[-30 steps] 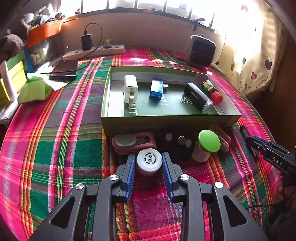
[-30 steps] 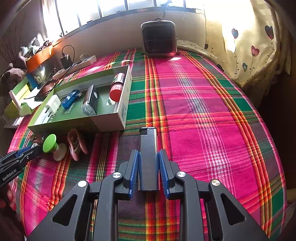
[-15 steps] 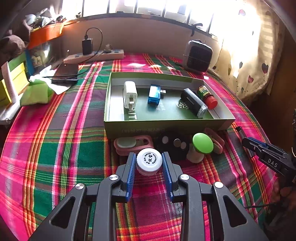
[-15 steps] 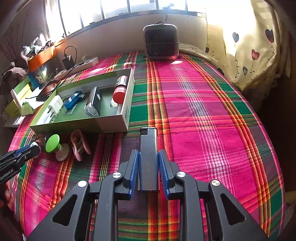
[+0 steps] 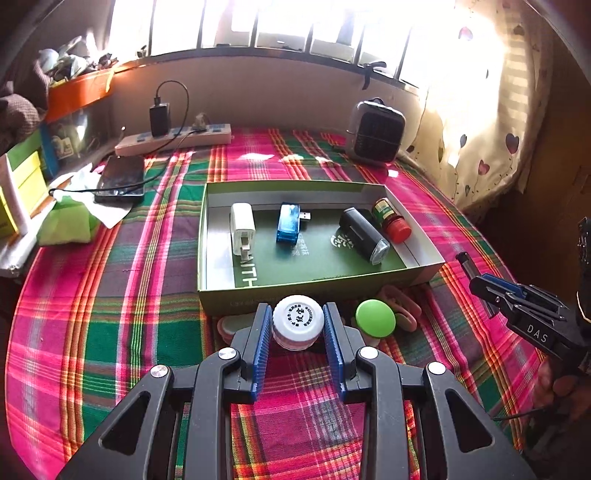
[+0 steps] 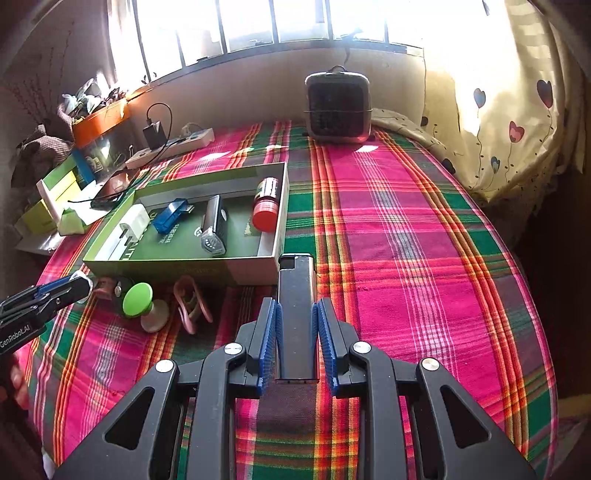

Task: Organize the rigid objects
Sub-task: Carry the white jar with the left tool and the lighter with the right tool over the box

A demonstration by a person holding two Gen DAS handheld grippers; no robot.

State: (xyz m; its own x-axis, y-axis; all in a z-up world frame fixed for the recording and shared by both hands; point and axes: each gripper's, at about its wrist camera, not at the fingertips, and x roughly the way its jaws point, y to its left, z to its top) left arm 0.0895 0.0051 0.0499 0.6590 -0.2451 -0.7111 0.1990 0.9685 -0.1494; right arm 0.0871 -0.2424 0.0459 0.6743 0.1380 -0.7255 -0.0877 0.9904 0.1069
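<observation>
Plaid cloth point(image 5: 110, 314) below; white-capped jar point(image 5: 298, 325) clamped in left hand-held gripper point(image 5: 297, 332), black lighter point(image 6: 296, 317) in right hand-held gripper point(image 6: 297, 332)

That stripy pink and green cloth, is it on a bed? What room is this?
Probably a bedroom at home. The pink and green plaid cloth looks like it covers a bed, a cream curtain with hearts hangs beside the barred window, and a white power strip charges a phone.

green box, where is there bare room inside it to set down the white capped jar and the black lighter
Shallow green cardboard box: bare floor between the blue USB stick and black oblong torch, and along the near wall. The far-right corner, by the red-capped bottle, is crowded.
</observation>
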